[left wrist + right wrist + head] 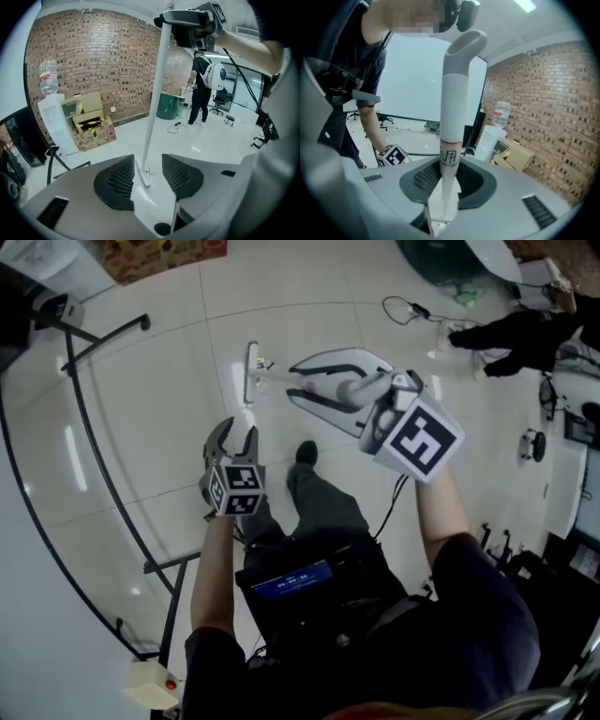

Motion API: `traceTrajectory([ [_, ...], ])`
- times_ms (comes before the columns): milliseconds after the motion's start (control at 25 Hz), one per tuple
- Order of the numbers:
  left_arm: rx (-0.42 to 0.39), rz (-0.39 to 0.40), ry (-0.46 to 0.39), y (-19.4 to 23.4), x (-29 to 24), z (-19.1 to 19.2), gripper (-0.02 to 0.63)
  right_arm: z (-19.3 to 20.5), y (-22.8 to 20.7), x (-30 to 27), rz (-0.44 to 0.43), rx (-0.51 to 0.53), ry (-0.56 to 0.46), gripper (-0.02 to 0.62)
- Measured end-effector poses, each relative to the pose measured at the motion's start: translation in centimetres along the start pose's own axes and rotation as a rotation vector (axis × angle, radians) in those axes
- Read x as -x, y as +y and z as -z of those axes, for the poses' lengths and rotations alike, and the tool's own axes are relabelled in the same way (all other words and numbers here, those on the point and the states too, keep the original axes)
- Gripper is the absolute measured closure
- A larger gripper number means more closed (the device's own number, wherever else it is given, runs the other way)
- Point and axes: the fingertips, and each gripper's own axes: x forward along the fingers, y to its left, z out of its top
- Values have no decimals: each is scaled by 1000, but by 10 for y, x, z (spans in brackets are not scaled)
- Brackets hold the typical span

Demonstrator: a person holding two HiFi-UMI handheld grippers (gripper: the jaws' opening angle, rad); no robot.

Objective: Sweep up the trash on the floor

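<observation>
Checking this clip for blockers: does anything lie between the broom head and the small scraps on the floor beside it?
Nothing visible does. The scraps lie on bare tile right beside the broom head, whose pole the right tool grips. The black stand and the floor cable sit well away.

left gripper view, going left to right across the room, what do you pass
water dispenser → cardboard boxes → white pole → standing person
</observation>
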Motion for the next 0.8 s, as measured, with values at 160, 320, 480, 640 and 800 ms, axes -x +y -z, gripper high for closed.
traceTrajectory([
  [160, -208, 20, -73, -1, 37, -51, 423, -44, 10, 20, 51, -54, -10, 483],
  [320, -317, 124, -85, -13, 54, -75, 423, -71, 24, 33, 82, -132, -11, 482],
  [480, -333, 233, -113, -23, 54, -95, 382, -81, 25, 34, 78, -105, 21, 479],
  [640, -387, 307, -157, -58, 60, -108, 382, -81, 43, 46, 91, -99, 68, 477],
  [800, -506, 308, -207, -105, 69, -135, 396, -86, 67, 91, 97, -77, 35, 477],
])
